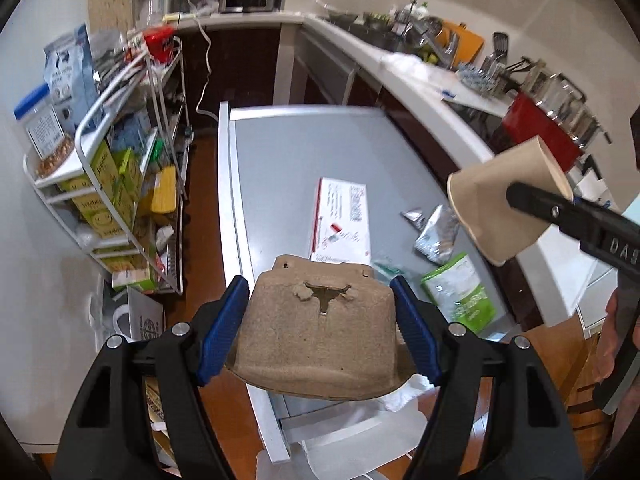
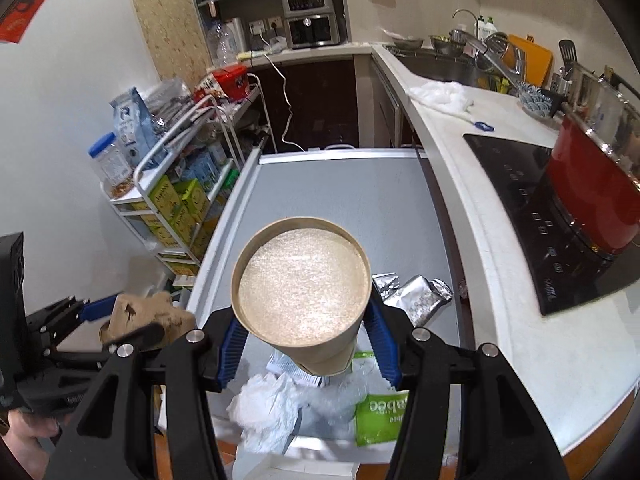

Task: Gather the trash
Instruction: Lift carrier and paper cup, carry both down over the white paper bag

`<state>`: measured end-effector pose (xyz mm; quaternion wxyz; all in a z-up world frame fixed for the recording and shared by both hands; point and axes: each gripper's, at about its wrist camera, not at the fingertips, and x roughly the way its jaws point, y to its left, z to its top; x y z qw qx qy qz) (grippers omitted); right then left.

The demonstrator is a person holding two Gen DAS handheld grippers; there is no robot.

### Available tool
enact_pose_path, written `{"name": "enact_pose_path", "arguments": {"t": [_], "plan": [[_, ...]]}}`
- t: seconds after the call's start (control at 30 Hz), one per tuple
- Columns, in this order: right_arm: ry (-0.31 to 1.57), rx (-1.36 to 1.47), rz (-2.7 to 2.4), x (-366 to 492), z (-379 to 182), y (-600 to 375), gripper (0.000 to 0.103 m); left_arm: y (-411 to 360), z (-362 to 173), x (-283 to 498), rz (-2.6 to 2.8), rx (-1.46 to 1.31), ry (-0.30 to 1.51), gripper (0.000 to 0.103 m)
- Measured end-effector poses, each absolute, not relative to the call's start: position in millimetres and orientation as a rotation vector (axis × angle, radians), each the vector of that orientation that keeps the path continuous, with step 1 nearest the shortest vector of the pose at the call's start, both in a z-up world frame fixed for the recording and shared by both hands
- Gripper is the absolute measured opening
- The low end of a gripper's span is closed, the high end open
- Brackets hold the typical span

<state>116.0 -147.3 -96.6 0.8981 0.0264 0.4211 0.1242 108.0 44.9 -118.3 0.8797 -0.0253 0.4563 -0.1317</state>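
My left gripper (image 1: 320, 328) is shut on a brown pulp-cardboard cup carrier (image 1: 320, 340), held above the near end of the grey table (image 1: 304, 148). It also shows at the left of the right wrist view (image 2: 148, 316). My right gripper (image 2: 304, 344) is shut on a tan paper cup (image 2: 302, 288), its open mouth facing the camera; the cup also shows in the left wrist view (image 1: 508, 196). On the table lie a red-and-white box (image 1: 342, 220), silver foil packets (image 1: 436, 232), a green-and-white pouch (image 1: 460, 292) and crumpled white paper (image 2: 272, 408).
A white wire cart (image 1: 116, 184) packed with green boxes and jars stands left of the table. A white counter (image 2: 460, 168) runs along the right with a black cooktop (image 2: 532, 208), a red pot (image 2: 588, 184) and a sink (image 2: 436, 60).
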Motion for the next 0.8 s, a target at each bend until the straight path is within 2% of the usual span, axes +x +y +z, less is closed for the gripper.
{"name": "enact_pose_path", "arguments": {"t": [0.17,0.33,0.8], "plan": [[0.881,0.104,0.331,71,-87,-163,0.053,44,-93,81,-0.318,-0.039,0.902,0.073],[0.948,0.158,0.359,31,-100,-179,0.053,41,-85,47,-0.369,-0.019,0.9,0.073],[1.194,0.226,0.304,-52,-196,-194,0.053,16,-148,-34,-0.445,0.003,1.086,0.072]]}}
